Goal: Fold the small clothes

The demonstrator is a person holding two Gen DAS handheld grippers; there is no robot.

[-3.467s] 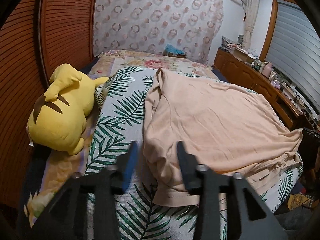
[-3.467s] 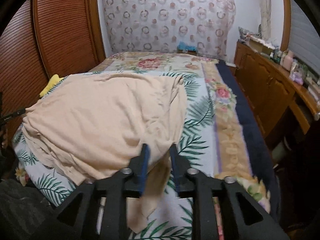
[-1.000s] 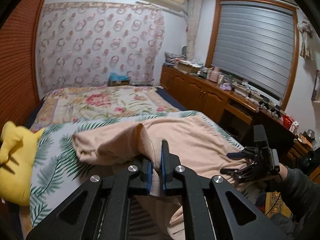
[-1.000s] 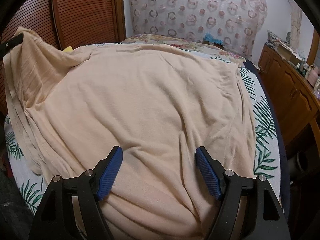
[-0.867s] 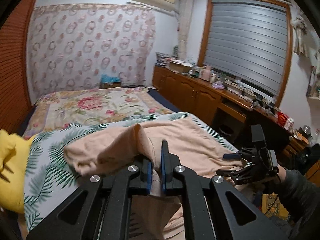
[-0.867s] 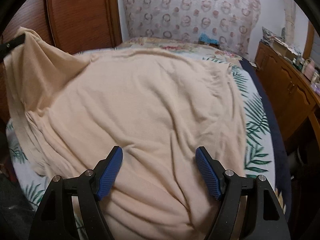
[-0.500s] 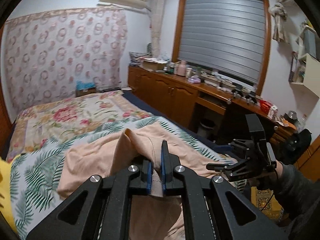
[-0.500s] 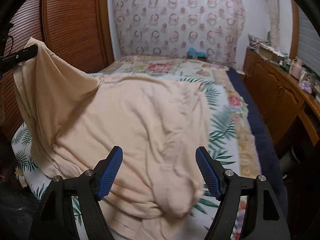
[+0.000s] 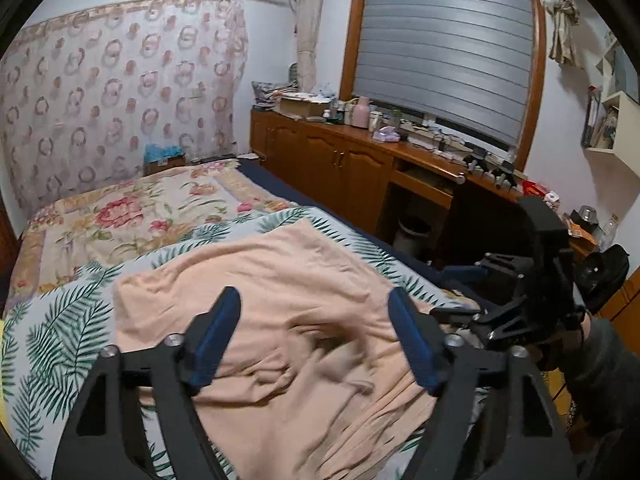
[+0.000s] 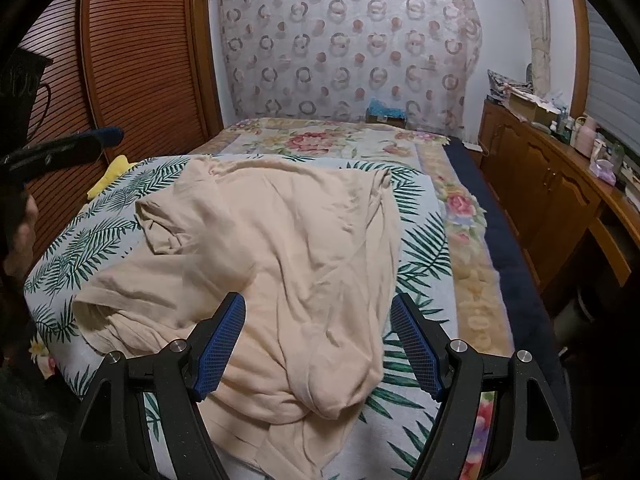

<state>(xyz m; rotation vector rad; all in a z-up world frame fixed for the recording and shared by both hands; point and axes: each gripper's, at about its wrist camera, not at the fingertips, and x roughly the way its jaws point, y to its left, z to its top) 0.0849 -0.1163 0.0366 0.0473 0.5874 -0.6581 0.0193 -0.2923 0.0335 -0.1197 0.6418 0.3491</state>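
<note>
A peach garment (image 9: 280,312) (image 10: 288,248) lies rumpled and roughly doubled over on the palm-leaf bedspread (image 9: 68,340) (image 10: 88,236). My left gripper (image 9: 316,336) hovers over its near part with its jaws opening wide; the cloth lies below them, not pinched, and looks blurred there. My right gripper (image 10: 318,340) stands open above the garment's near bulge, its blue pads (image 10: 222,340) clear of the cloth. In the left wrist view the right gripper (image 9: 460,292) shows at the right, held by a hand in a dark sleeve (image 9: 600,364).
A yellow plush toy (image 10: 110,176) peeks out at the bed's far left edge. A wooden cabinet (image 9: 352,168) (image 10: 552,192) with clutter on top runs along the bed's right side. Slatted wooden doors (image 10: 120,60) stand on the left.
My left gripper was shut on a raised fold of the garment; its jaws have now parted and the cloth has dropped flat onto the bed. The left hand swung rightward.
</note>
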